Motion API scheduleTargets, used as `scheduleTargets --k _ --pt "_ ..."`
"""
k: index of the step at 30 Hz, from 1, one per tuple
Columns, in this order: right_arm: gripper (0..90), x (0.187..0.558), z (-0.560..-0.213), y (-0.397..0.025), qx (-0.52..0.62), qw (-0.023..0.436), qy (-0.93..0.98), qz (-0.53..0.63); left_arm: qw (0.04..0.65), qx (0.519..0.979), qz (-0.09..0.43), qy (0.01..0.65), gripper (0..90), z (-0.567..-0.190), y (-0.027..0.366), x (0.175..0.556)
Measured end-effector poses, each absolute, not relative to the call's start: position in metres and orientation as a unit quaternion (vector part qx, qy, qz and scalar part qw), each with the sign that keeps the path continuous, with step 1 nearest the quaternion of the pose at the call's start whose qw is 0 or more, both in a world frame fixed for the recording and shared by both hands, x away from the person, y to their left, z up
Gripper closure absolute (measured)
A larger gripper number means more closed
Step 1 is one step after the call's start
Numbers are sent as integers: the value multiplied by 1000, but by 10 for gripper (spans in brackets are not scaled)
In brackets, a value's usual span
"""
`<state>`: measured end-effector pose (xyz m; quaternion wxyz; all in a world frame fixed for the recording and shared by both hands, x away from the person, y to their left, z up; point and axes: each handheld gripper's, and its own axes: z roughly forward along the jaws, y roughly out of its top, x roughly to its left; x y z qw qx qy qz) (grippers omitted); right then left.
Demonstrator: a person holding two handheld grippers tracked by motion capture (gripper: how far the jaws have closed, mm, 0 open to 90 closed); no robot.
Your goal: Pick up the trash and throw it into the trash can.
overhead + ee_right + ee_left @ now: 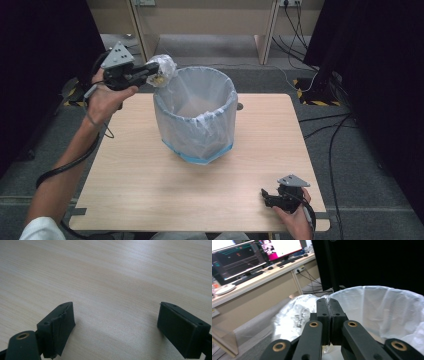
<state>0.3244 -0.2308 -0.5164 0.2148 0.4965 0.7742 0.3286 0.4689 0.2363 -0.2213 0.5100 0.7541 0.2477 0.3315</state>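
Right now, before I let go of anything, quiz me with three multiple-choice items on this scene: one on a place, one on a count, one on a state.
1. Where is the crumpled plastic wad?
A. at the lined bin's far-left rim
B. flat on the table
C. under the bin

2. How many bins stand on the table?
A. one
B. two
C. three

3. How do the right gripper's jaws stand?
A. shut on a cup
B. wide apart
C. shut on nothing

Answers: 1 A, the left gripper holds it up there. 2 A, the high view shows a single bin. 3 B, bare wood shows between them.

Crumpled clear plastic bag (163, 69), pinched, raised beside lined bin's (196, 115) rim
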Motion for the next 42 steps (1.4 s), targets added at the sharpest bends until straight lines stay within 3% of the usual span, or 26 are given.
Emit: scheduleTargets --k 21,26,31,37,42 --pt "145 325 -516 -231 493 216 776 329 487 799 286 205 875 -252 180 465" --pt "144 325 -516 -231 493 216 776 329 478 809 271 210 807 -256 179 466" --pt "145 325 -516 -231 493 216 776 329 488 803 255 228 640 -256 181 468" --pt "145 325 -516 -231 493 216 776 329 496 797 252 236 553 -253 184 467" --pt "145 325 -517 -231 493 216 776 329 496 796 253 238 555 -252 189 466"
